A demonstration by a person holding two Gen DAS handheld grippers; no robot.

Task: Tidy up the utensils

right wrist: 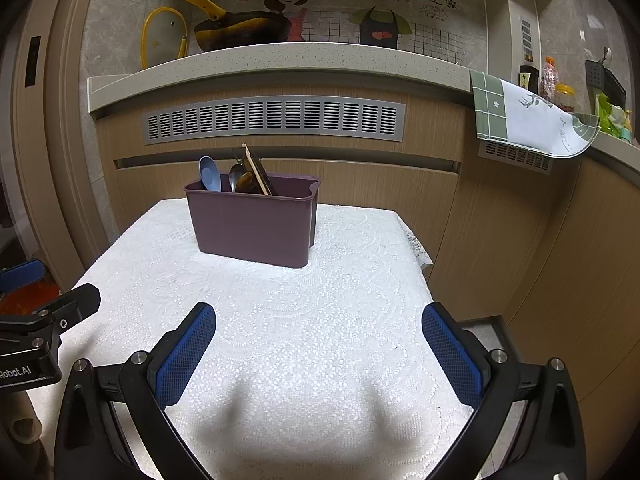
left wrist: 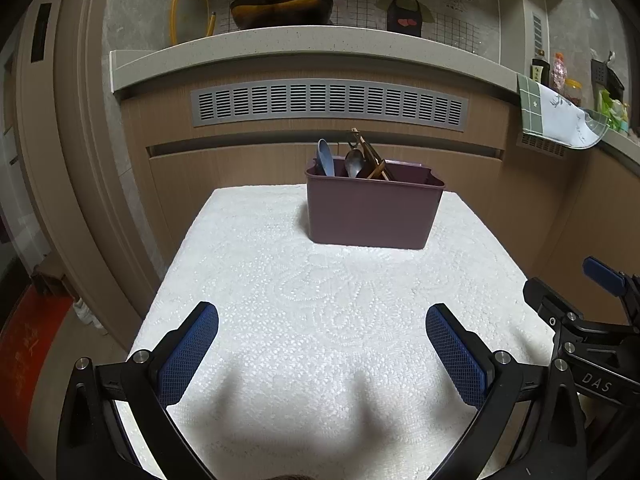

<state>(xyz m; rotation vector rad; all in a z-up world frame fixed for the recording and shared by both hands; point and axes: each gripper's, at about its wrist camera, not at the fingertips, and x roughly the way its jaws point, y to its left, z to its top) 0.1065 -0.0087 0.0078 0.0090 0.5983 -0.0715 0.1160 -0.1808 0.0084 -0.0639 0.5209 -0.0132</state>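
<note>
Plastic caddy (left wrist: 370, 208): rigid, light; utensils upright inside.
Metal spoon (left wrist: 353, 163): slippery; pinch handle.
Left tool (left wrist: 322, 354), right tool (right wrist: 319, 354): both spread wide, empty.

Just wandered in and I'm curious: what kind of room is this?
Most likely a home kitchen: a frying pan sits on a stone counter, sauce bottles stand at the right, and a bin of utensils rests on a cloth-covered table.
</note>
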